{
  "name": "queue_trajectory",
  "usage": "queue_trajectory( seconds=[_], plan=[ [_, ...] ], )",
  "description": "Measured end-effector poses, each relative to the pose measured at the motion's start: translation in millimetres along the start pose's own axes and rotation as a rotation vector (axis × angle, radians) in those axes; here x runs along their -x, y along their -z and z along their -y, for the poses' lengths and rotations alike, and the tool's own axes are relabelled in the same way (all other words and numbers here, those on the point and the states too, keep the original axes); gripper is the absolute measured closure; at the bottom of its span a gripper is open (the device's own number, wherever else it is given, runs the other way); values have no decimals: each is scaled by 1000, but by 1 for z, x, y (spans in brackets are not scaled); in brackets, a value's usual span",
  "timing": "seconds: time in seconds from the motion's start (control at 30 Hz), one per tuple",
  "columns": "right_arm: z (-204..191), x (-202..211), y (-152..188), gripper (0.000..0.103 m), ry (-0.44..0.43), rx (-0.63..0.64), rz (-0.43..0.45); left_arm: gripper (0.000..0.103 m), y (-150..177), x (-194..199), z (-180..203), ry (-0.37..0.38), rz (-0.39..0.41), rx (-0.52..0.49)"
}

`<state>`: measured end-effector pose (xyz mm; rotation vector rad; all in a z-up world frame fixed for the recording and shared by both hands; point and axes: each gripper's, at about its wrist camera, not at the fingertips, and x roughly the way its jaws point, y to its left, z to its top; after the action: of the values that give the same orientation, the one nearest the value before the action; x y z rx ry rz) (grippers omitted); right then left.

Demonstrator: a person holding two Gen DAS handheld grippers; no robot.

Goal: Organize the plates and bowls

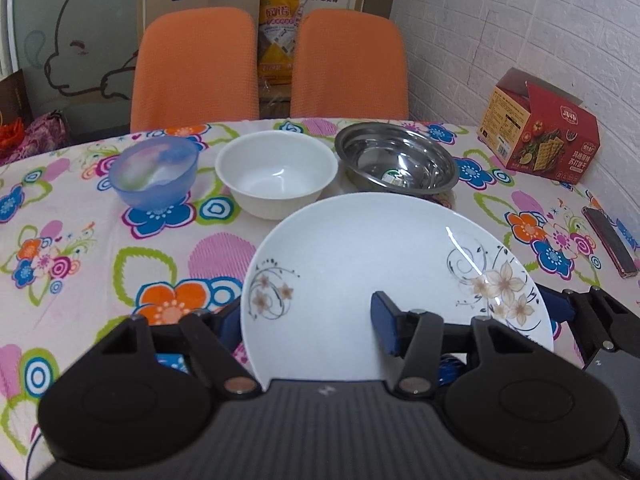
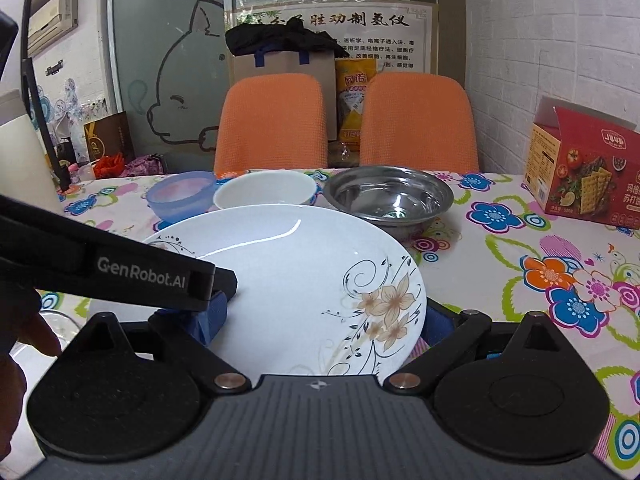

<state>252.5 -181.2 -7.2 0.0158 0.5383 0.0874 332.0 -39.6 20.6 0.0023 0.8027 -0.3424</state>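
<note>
Left wrist view: the plate (image 1: pixel 360 280) lies directly ahead of the left gripper (image 1: pixel 308 324), tilted, its near rim down at the gripper body and its far rim raised toward the bowls; one blue finger pad (image 1: pixel 384 328) rests on the plate's upper face, the other finger (image 1: pixel 230 322) shows at the plate's left edge, apparently beneath it; the fingers stand fairly wide, and a firm clamp on the plate cannot be confirmed. The plate is round, so it has no long axis; its face points up and toward the camera. Beyond it stand three bowls in a row across the table (image 1: pixel 80 240): a blue bowl (image 1: pixel 154 174) at left, a white bowl (image 1: pixel 276 174) in the middle, a steel bowl (image 1: pixel 396 158) at right, all upright and empty.

Right wrist view: the same plate (image 2: pixel 288 280) fills the gap of the right gripper (image 2: pixel 320 324); its fingers are spread wide, one at each side of the plate's near rim, the right finger (image 2: pixel 438 322) just beside the flowered edge; contact cannot be told. The left gripper (image 2: pixel 120 276) enters from the left with its pad on the plate. Both grippers are equally near; judged next move: carry the plate clear of the bowls, which sit just behind its far rim.
</note>
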Motion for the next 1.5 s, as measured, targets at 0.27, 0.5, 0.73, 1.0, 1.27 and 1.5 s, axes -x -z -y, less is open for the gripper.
queue_trajectory(
  seconds=[0.27, 0.5, 0.73, 1.0, 1.27, 1.5],
  plan=[
    [-65, 33, 12, 17, -122, 54, 20, 51, 42, 74, -46, -98, 64, 75],
    [-126, 43, 40, 17, -229, 103, -26, 50, 95, 116, -98, -202, 48, 166],
    [-154, 40, 54, 17, -266, 139, -61, 50, 125, 123, -131, -229, 24, 231],
    [-154, 38, 61, 17, -258, 133, -72, 50, 132, 116, -133, -200, 30, 226],
    [-150, 37, 59, 18, -279, 118, -79, 40, 130, 119, -139, -185, 53, 234],
    [-145, 39, 56, 17, -292, 79, -85, 37, 126, 123, -135, -174, 73, 225]
  ],
)
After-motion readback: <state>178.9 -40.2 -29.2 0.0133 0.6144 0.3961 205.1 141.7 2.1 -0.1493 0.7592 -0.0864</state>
